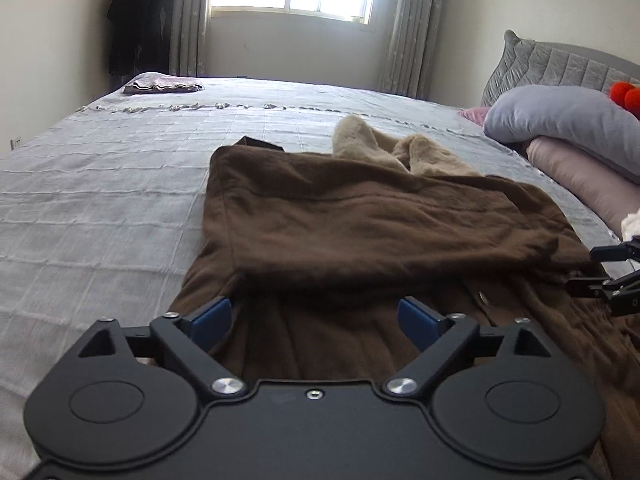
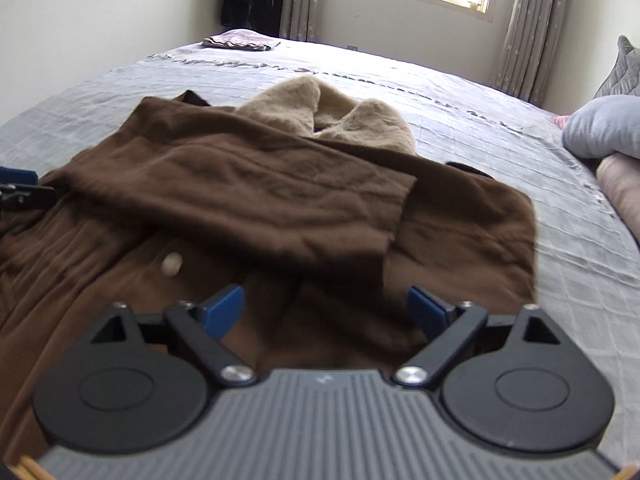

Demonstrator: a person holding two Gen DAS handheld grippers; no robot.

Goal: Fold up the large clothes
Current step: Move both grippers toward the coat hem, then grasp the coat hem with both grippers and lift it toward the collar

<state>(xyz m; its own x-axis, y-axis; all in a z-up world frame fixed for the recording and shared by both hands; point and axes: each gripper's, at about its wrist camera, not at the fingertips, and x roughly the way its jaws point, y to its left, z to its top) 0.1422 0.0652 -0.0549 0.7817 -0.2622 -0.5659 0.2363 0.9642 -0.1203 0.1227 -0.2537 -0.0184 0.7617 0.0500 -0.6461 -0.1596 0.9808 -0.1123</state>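
Brown coat (image 1: 360, 220) lies mid-bed, sleeves folded; my left gripper (image 1: 314, 318) and right gripper (image 2: 326, 308) gape empty, and a careless regrasp could drag the fold loose.

Brown coat (image 1: 360, 220) ran off bottom edge in both views; hem not visible, lower part hidden behind left tool (image 1: 314, 312) body. Right tool (image 1: 612, 280) cut off by right edge in left wrist view, only black linkage showed. Left tool likewise clipped at left edge of right wrist view. Red object (image 1: 626, 94) cropped at right edge, couldn't tell what it was. Pale button (image 2: 171, 264) blurred. Dark garments (image 1: 140, 32) hanging in corner too dim to make out. Folded cloth (image 1: 162, 84) far off, pattern unclear.
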